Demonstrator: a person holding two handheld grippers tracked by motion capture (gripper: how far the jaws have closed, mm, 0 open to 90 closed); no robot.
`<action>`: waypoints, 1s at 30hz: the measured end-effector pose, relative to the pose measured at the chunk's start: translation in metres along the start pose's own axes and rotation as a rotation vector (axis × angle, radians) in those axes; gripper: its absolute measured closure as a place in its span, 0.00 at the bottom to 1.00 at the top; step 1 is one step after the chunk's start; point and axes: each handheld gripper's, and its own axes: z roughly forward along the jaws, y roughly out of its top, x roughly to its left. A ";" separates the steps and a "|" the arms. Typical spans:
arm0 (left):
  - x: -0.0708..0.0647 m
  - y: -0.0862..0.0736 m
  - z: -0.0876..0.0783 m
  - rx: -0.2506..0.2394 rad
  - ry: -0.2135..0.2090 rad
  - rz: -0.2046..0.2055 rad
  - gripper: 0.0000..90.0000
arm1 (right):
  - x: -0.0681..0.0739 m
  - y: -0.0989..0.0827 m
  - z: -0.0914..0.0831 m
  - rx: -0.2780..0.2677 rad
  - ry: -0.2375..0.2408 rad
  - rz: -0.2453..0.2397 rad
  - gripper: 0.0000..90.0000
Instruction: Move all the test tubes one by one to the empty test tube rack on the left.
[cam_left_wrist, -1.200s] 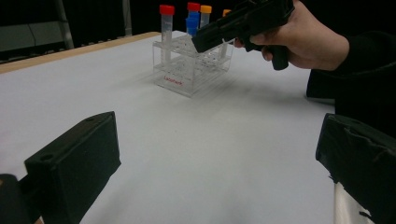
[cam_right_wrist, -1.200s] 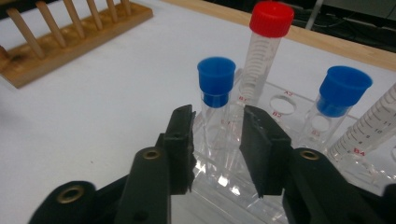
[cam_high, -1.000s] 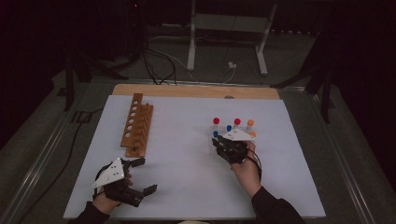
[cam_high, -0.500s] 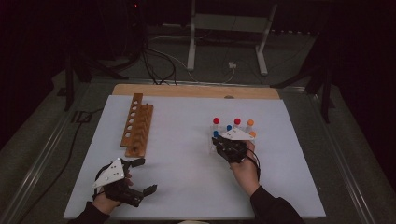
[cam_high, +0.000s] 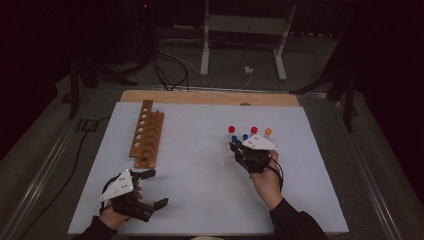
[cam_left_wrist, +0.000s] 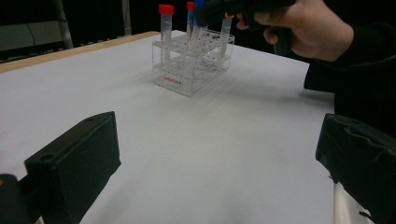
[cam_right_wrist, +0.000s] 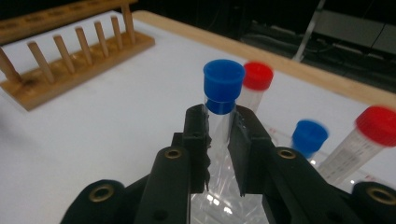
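Note:
A clear plastic rack (cam_high: 229, 152) (cam_left_wrist: 191, 65) stands right of the table's middle and holds several capped tubes. My right gripper (cam_high: 239, 149) (cam_right_wrist: 219, 135) reaches over it from the near side, shut on a blue-capped tube (cam_right_wrist: 223, 79) just under its cap. The tube stands upright with its lower part down in the rack. Beside it are a red-capped tube (cam_right_wrist: 257, 77), another blue-capped tube (cam_right_wrist: 308, 136) and a second red one (cam_right_wrist: 377, 123). My left gripper (cam_high: 157, 189) (cam_left_wrist: 215, 158) rests low near the front left, open, with bare table between its jaws.
A wooden peg rack (cam_high: 147, 132) (cam_right_wrist: 70, 51) lies at the back left of the white table top (cam_high: 200, 165). An orange-capped tube (cam_high: 268, 131) stands at the clear rack's far right. Stands and cables lie on the dark floor beyond the far edge.

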 end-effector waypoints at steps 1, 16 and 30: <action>0.000 0.000 0.000 -0.001 0.000 0.000 0.01 | 0.000 0.000 0.000 0.000 0.000 0.000 0.85; -0.001 0.018 0.005 -0.018 -0.020 -0.036 0.01 | 0.017 0.023 -0.029 -0.085 0.084 -0.016 0.85; 0.007 0.071 0.031 -0.053 -0.083 -0.057 0.01 | 0.047 0.006 -0.017 -0.013 0.215 -0.063 0.85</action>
